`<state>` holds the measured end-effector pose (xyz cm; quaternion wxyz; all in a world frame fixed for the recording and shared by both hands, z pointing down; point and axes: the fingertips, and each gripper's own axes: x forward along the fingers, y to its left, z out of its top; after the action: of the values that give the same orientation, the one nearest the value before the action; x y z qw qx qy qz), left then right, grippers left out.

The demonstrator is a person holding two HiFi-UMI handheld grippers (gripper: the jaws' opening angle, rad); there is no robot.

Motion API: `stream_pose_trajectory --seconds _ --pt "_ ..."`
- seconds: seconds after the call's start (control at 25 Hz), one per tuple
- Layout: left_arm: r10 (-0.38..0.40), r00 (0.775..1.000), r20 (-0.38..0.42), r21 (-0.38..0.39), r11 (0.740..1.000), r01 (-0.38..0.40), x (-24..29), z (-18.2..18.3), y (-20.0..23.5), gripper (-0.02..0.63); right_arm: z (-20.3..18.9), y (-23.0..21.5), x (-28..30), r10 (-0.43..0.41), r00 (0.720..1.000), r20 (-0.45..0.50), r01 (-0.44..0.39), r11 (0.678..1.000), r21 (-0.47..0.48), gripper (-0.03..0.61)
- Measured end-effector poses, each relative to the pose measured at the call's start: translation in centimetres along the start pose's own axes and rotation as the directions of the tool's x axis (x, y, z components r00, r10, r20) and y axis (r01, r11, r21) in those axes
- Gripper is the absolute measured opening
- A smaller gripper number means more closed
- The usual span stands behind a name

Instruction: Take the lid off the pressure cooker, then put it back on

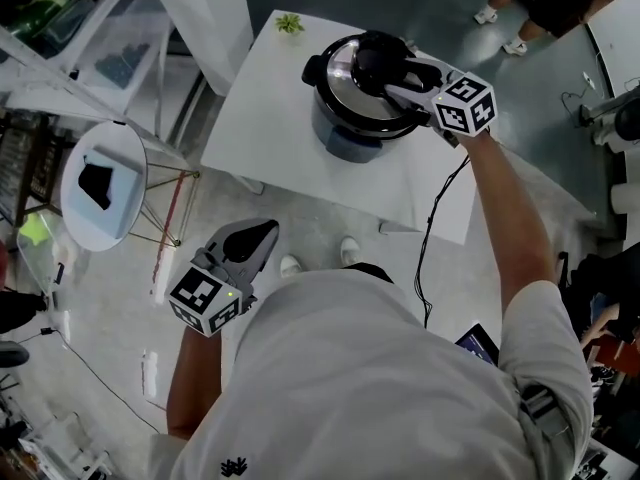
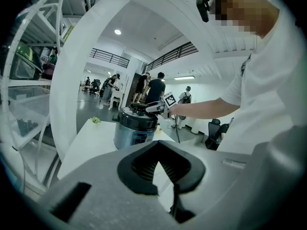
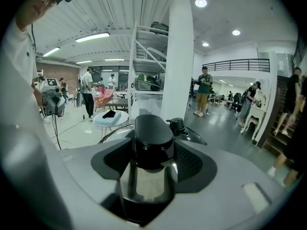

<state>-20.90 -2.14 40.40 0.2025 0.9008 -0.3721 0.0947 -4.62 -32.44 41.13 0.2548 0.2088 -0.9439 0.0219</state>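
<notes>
Presently the round steel lid point(image 1: 340, 90) sits on the silver-and-black pressure cooker point(image 1: 345, 140), at twelve o'clock on the white counter point(image 1: 260, 128). The right claw point(image 1: 392, 73) clamps the lid's black handle point(image 3: 152, 133). The left claw point(image 1: 262, 236), at seven o'clock, is pinched together and empty. Lifting appears still to come, though replacement already done cannot be ruled out; the lid's seating is hidden.

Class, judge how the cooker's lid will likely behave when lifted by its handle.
The lid looks like polished metal, so it is probably rigid and fairly heavy. Its handle fills the right claw, so slipping seems unlikely.
</notes>
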Motion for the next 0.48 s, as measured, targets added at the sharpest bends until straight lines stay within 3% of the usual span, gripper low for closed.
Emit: stream_pose_trajectory --seconds 0.48 --pt "-0.105 0.994 -0.027 0.039 0.994 0.106 0.3 -0.3 -0.7 0.006 -3.4 4.0 -4.7 -0.167 0.986 0.007 0.165 0.982 0.097 0.207"
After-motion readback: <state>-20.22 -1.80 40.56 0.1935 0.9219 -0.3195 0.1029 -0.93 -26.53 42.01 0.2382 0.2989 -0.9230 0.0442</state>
